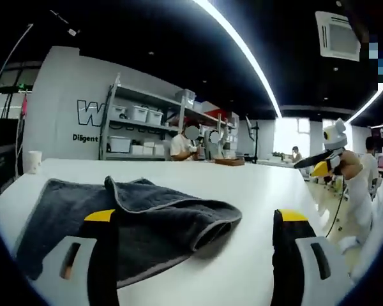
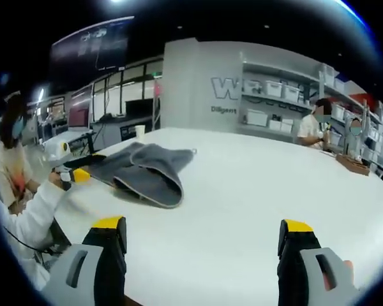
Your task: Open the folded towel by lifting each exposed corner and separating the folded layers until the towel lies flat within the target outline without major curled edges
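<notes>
A dark grey towel (image 1: 147,217) lies folded and rumpled on the white table (image 1: 255,191), its looped fold facing right. My left gripper (image 1: 196,220) is open: the left jaw overlaps the towel's near part and the right jaw stands over bare table. In the right gripper view the towel (image 2: 150,169) lies ahead to the left, with the left gripper (image 2: 83,167) at its left edge, held by a white-sleeved hand. My right gripper (image 2: 202,224) is open over bare table (image 2: 242,191), well short of the towel. It also appears far right as the right gripper (image 1: 319,167).
A paper cup (image 1: 32,161) stands at the table's far left corner. A wooden tray (image 2: 352,164) sits at the far edge. Shelves with white bins (image 1: 140,124) and seated people (image 1: 182,143) are beyond the table.
</notes>
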{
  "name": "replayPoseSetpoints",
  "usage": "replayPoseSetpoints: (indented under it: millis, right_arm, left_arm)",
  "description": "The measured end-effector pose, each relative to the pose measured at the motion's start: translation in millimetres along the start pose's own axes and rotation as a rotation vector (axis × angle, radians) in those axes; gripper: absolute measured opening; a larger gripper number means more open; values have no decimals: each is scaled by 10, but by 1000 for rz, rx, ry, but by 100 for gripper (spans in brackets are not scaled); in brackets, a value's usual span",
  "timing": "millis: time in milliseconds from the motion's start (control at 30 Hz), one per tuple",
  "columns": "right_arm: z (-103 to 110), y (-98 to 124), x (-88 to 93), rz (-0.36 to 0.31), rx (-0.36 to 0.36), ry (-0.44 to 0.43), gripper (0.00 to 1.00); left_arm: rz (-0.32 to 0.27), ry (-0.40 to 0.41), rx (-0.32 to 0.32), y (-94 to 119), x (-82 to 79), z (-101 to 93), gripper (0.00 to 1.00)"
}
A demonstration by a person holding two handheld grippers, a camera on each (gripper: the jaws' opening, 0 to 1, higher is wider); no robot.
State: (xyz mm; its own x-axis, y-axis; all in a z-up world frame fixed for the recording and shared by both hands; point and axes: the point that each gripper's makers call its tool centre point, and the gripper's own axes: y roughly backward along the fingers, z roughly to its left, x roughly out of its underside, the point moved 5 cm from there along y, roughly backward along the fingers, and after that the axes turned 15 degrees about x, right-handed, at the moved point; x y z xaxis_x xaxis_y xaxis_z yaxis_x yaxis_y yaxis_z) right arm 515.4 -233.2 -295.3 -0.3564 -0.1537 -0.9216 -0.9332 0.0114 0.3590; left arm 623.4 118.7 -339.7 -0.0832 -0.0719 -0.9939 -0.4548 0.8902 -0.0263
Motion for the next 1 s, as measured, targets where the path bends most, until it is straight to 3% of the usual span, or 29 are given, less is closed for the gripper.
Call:
replayPoseSetpoints:
  millis: [300,533,700,1000]
  right_arm:
    - [251,-130,68,42,-3,58,99]
    - [690,-275,31,55,-85,109,99]
    - [1118,-454,-236,39,-181,159,99]
    - [1675,-978,-711,-35,-231,251,99]
  left_arm:
    - [9,-2,-27,169,44,68,100]
    - [13,-11,-90,346,67,126,100]
    - [29,-26,-125,395,80,141,100]
    - [43,-54,-156,432,68,147,100]
